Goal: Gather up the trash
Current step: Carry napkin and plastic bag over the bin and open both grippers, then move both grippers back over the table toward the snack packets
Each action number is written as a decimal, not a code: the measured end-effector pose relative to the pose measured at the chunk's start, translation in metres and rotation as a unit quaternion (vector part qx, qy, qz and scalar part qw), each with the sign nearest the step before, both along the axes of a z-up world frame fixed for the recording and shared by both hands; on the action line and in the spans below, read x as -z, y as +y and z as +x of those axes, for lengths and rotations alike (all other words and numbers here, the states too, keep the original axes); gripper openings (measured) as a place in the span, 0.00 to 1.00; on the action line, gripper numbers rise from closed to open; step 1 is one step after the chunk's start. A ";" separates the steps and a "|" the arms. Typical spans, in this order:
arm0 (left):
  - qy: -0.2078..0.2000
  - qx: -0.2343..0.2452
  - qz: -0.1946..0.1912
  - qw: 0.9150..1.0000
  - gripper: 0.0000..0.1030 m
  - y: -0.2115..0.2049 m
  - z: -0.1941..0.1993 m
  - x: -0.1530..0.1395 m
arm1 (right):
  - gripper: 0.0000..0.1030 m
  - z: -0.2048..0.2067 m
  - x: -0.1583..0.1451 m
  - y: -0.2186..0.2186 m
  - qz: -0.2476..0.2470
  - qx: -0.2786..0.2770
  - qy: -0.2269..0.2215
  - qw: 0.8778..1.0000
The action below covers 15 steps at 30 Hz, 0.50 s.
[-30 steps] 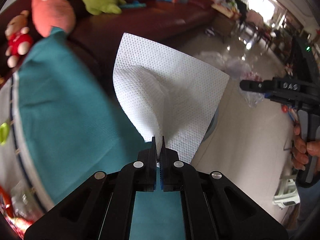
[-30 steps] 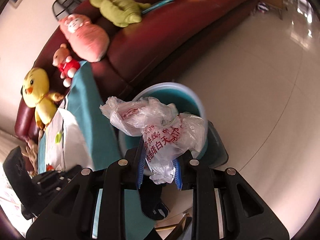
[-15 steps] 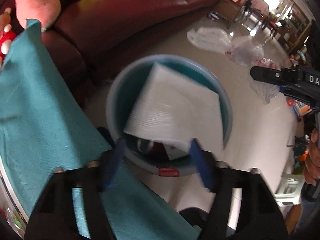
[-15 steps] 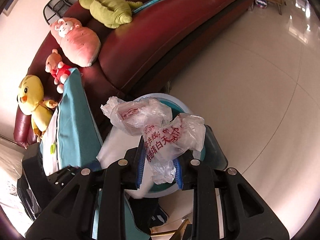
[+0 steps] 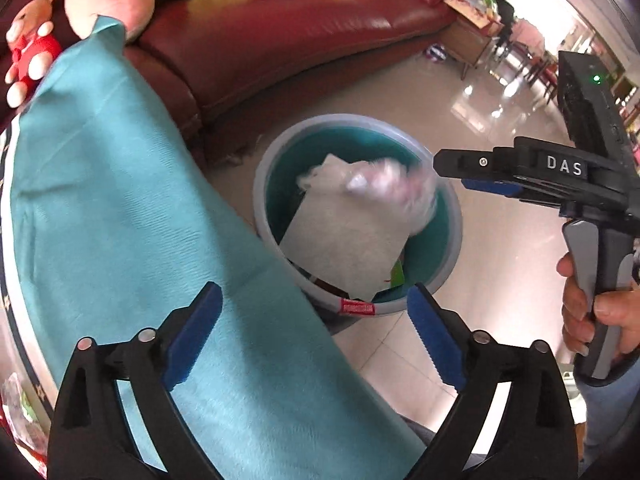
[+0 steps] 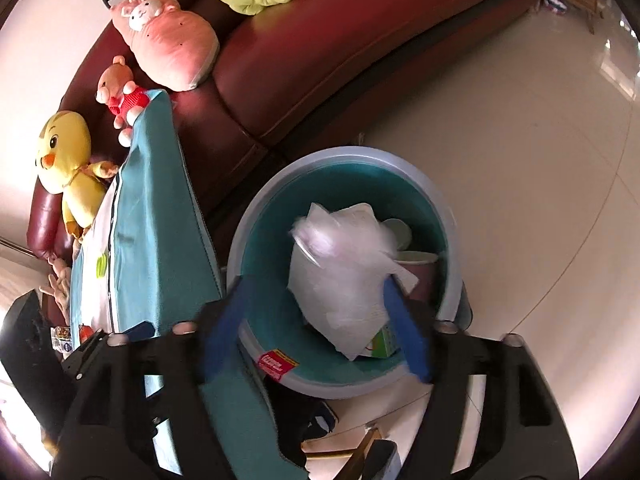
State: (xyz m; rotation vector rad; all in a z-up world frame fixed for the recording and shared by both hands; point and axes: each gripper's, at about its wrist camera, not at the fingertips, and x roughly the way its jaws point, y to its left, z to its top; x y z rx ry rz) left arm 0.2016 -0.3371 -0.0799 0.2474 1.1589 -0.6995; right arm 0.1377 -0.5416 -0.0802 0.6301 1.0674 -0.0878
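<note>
A round grey-rimmed bin with a teal inside stands on the floor below both grippers. A white paper napkin lies loose in it, on other rubbish. A clear plastic bag, blurred, drops onto the napkin. My left gripper hangs over the bin's near rim, its jaws opening wide with nothing between them. My right gripper is above the bin, its jaws opening and blurred. The bag and napkin lie below them, free of the pads.
A teal tablecloth hangs from a table edge left of the bin. A dark red sofa with plush toys curves behind. A hand holds the right gripper's handle. Pale tiled floor lies to the right.
The left gripper opened and the napkin fell into the bin. The right gripper came down over the bin, opened and let go of the plastic bag.
</note>
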 end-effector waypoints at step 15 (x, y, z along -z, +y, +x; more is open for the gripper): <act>0.010 -0.040 -0.026 0.999 0.92 0.066 -0.011 -0.012 | 0.80 -0.011 -0.011 0.032 -0.052 -0.007 0.040 0.998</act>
